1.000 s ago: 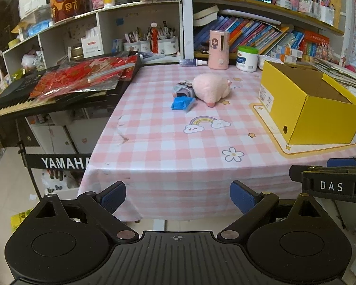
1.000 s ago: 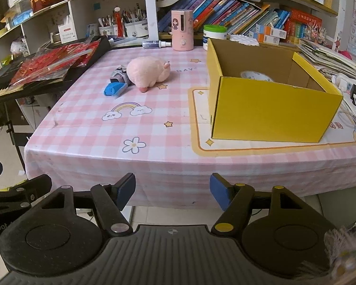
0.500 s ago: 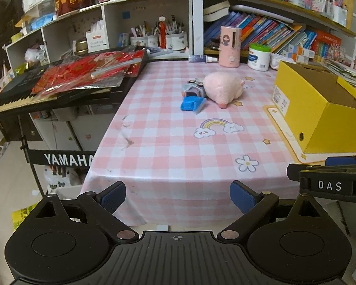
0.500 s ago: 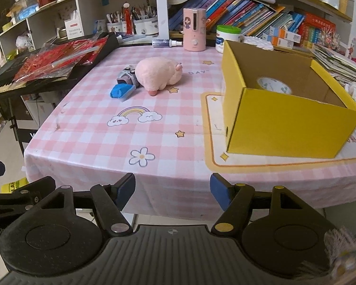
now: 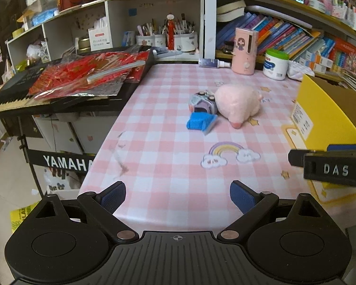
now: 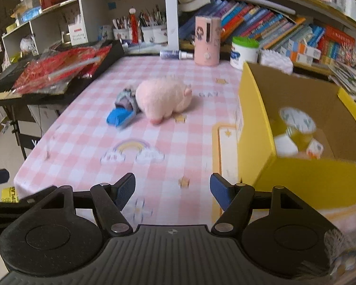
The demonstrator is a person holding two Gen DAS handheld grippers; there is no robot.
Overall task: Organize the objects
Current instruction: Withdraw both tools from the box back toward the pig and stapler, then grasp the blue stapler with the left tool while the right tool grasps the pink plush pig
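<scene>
Holding both grippers low over the near edge of the table (image 5: 159, 171), I have them angled down toward the cloth, side by side. The left gripper (image 5: 177, 197) has its blue pads spread apart with nothing between them; the right gripper (image 6: 172, 191) is spread the same way, also empty. In the left view the right gripper shows as a black bar at the right edge.

The table carries a pink checked cloth printed with a rainbow, stars and flowers. At its right side stands the yellow box (image 6: 296, 178), open at the top, with a few items in it that are blurred in the right view; I can make out a round pale label and little more. In the left view the box is cut off by the frame.

Toward the middle of the table lies the pink plush pig (image 5: 237, 103). Touching its left side is a small grey toy (image 5: 201, 101), and just in front of that a blue object (image 5: 200, 123).

Along the far edge stand a pink container (image 5: 245, 51), a white tub with a green lid (image 5: 276, 64), and a small spray bottle (image 5: 213, 63) lying flat. Crowded bookshelves (image 5: 296, 35) run behind them. Off the table's left edge sits a keyboard (image 5: 16, 92) covered with red packets.
</scene>
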